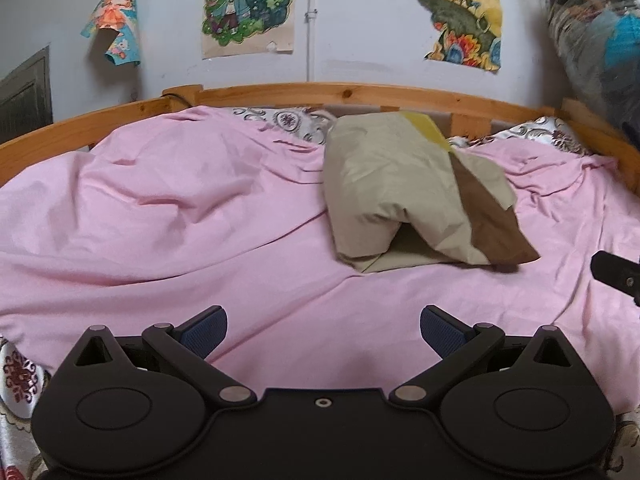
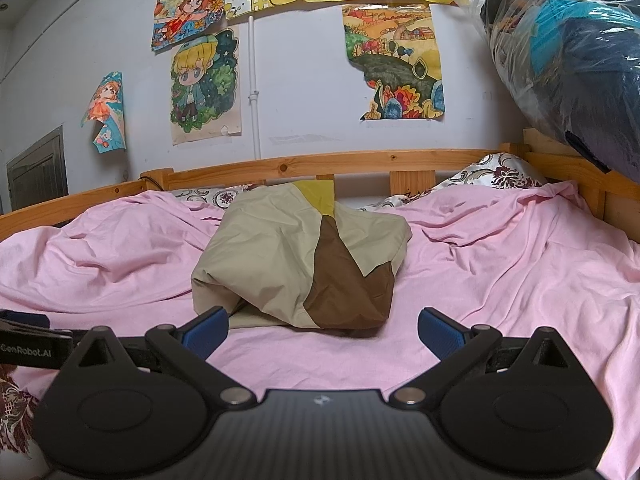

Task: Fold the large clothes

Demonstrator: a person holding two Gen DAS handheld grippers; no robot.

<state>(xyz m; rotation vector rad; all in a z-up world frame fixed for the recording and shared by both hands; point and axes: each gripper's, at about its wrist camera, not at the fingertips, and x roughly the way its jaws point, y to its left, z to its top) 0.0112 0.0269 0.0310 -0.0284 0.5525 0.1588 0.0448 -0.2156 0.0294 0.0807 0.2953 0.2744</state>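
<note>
Garment (image 2: 304,264) folded mid-bed; both hand-held grippers (image 1: 323,334) (image 2: 323,332) agape, w/ nothing held.

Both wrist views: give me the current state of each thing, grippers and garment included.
Left gripper: open, holding nothing, above the pink sheet.
Right gripper: open, holding nothing, facing the garment.
Garment: beige, brown and yellow, folded into a puffy bundle, lying on the sheet, touched by neither gripper.
Pink sheet: spread over the bed, wrinkled.
Posters: on the wall, some torn and peeling.
</note>
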